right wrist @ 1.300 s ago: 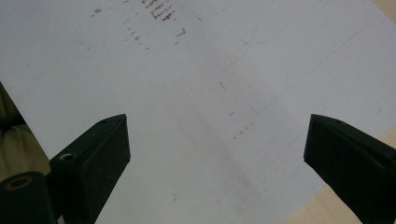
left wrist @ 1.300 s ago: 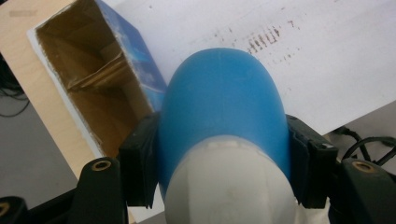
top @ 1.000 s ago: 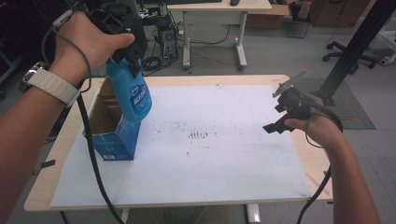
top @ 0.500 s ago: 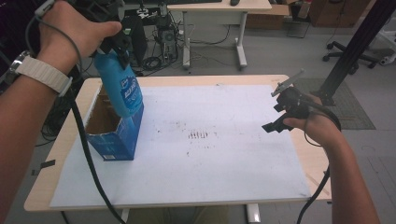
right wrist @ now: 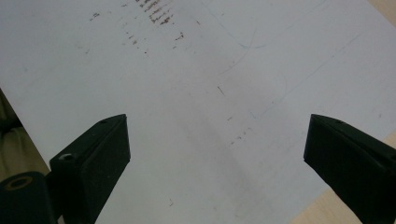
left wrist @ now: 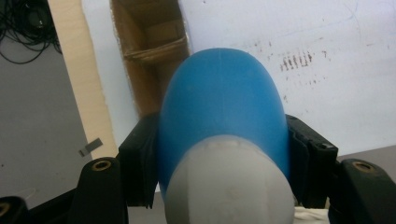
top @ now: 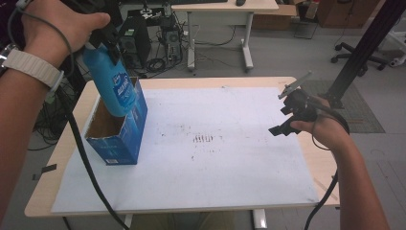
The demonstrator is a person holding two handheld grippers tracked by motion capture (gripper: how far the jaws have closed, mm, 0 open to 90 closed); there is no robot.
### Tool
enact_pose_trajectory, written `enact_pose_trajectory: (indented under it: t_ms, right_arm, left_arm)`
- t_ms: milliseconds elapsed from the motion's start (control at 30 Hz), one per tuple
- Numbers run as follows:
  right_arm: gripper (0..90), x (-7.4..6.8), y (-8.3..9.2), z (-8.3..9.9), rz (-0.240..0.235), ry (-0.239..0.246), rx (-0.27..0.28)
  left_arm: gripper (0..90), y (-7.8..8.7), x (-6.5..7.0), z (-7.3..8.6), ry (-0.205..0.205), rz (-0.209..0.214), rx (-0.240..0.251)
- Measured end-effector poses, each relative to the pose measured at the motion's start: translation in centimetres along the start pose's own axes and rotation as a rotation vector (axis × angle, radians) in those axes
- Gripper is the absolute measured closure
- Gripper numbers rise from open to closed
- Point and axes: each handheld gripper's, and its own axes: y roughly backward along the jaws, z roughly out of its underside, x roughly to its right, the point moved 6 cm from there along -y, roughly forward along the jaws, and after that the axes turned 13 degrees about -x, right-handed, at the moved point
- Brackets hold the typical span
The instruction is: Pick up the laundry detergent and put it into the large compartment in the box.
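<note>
Bottle [top: 111, 81] now lifted further since a second ago, base barely inside the blue carton [top: 119, 129] at table's left: extraction nearly done, I judge. High view: left gripper [top: 103, 36] raised, forearm steep; right gripper [top: 292, 112] hovering. Left gripper view: jaws clamp the bottle's shoulder. Right gripper view: jaws wide, empty, above white sheet [right wrist: 210, 93].

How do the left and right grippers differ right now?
The left gripper is shut on the blue bottle, while the right gripper is open, with nothing between its jaws. The left one is raised above the open blue box at the table's left side; the right one hangs over the white sheet near its right edge. Both have black jaws and a trailing cable.
</note>
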Motion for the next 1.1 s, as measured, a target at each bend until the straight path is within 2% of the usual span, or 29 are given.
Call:
enact_pose_trajectory:
  t_ms: [500,1100]
  right_arm:
    - [7.2,0.1,0.1,-0.1,0.002,0.0,0.0]
    - [7.2,0.1,-0.1,-0.2,0.0,-0.002,-0.003]
  left_arm:
    - [37.6,0.5,-2.2,0.3,0.066,-0.014,0.011]
    - [37.6,-0.3,-4.4,0.3,0.125,-0.026,0.013]
